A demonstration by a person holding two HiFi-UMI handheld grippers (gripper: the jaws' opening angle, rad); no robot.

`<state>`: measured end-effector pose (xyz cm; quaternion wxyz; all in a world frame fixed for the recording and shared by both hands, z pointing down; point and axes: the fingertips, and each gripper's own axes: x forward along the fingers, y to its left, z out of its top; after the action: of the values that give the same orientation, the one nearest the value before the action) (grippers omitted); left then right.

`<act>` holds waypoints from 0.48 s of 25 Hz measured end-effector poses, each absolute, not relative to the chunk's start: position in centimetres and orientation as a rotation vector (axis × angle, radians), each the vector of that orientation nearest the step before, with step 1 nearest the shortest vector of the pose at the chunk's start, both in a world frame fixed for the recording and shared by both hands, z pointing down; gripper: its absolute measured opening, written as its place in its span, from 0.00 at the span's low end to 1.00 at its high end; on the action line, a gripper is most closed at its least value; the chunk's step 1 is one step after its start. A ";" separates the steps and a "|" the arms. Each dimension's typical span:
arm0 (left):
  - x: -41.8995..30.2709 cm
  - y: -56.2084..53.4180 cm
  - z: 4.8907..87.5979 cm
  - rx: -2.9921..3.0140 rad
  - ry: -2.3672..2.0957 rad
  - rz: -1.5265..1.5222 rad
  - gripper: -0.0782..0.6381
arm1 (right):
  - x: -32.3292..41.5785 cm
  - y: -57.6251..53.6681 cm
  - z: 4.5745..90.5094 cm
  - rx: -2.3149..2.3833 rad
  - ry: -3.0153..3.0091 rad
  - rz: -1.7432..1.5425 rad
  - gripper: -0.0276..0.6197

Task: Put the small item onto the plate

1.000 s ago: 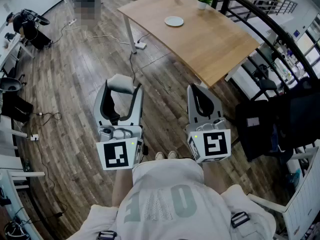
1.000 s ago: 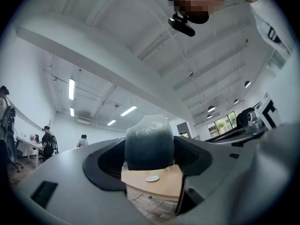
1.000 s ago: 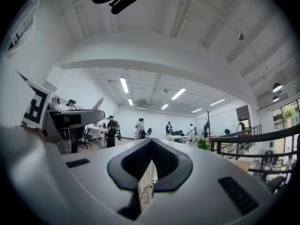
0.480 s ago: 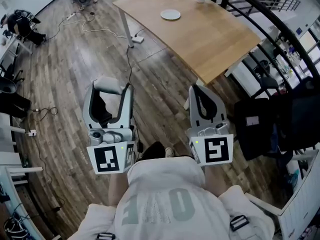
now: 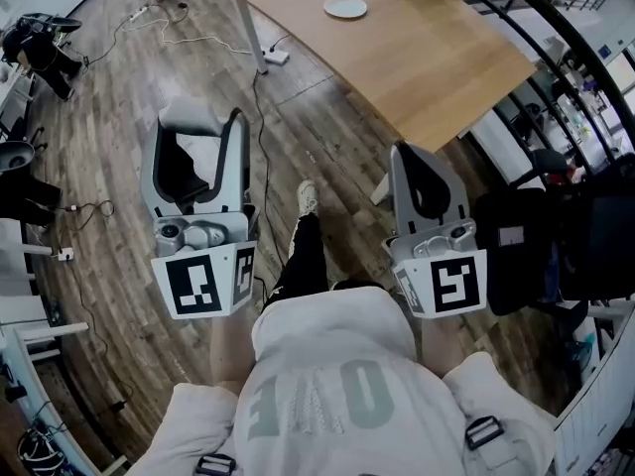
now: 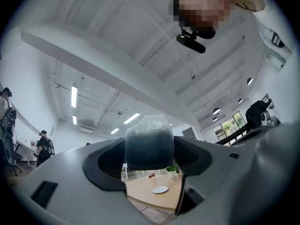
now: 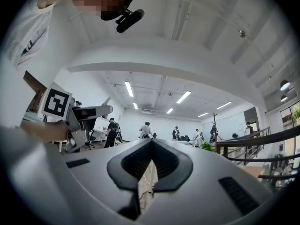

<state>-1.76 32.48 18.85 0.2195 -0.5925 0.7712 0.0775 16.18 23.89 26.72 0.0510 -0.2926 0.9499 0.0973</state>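
At the left, the left gripper [image 5: 201, 157] is clamped on the item [image 6: 149, 142], a dark rounded lump that fills the gap between its jaws in the left gripper view. The person stands on the wooden floor [image 5: 109, 147], well apart from the counter [image 5: 427, 67], so the item is nowhere near its goal yet. The step in hand looks like the carry. To do it well, the grip should be firm and the gripper level on the walk up to the counter's near edge, and the feet should avoid the cable [image 5: 260, 147] on the floor. The plate [image 5: 345, 7] sits toward the far end of the counter. It is white and bare as far as can be seen, and a plant [image 6: 171, 168] stands beyond it. The reach will likely be long. The release is best made low over the plate's middle, since a rounded thing may roll off. At the right, the right gripper [image 5: 422, 181] has its jaws together, with only a thin slit between them and nothing in it
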 end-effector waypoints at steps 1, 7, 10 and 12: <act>-2.1 31.6 19.5 -1.642 2.123 0.215 0.54 | 15.6 23.0 27.2 -0.890 2.879 0.299 0.07; -7.0 24.0 22.8 -1.653 2.167 0.209 0.54 | 8.9 14.8 28.0 -0.840 2.850 0.284 0.07; -11.3 18.9 22.4 -1.683 2.180 0.189 0.54 | 4.2 9.6 26.6 -0.857 2.830 0.258 0.07; -14.5 15.7 21.6 -1.683 2.168 0.158 0.54 | 0.7 6.2 25.5 -0.859 2.815 0.228 0.07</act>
<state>-14.53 15.72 21.62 0.1951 -0.6005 0.7734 0.0563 0.75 6.24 25.47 0.0949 -0.2896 0.9493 0.0767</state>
